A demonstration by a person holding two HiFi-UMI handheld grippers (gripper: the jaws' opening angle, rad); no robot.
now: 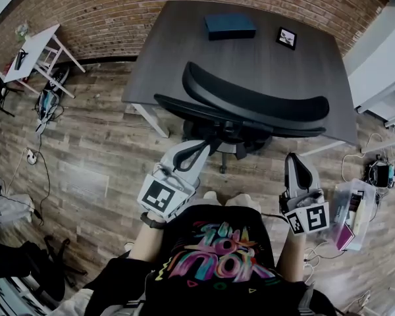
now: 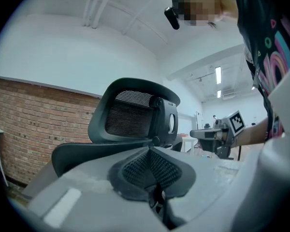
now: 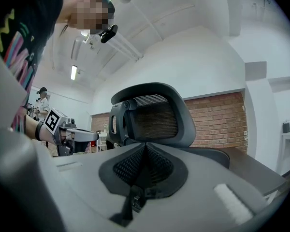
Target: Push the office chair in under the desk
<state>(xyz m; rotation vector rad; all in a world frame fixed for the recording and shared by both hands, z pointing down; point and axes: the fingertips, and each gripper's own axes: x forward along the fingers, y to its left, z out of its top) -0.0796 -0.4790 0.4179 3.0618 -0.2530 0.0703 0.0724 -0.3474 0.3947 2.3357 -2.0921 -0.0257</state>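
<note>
Office chair [image 1: 250, 107] looks pretty much tucked under the tabletop [image 1: 184, 51] at 12 o'clock, your left gripper [image 1: 196, 149] and right gripper [image 1: 295, 162] both clenched empty.

One office chair [image 1: 253, 105], one desk [image 1: 178, 45], two hand-held grippers [image 1: 199, 147] [image 1: 295, 160].

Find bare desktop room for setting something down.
The dark grey desk is bare left of the flat dark-blue box and right of the small black-framed marker tile. Its near edge is crowded by the black mesh office chair.
</note>
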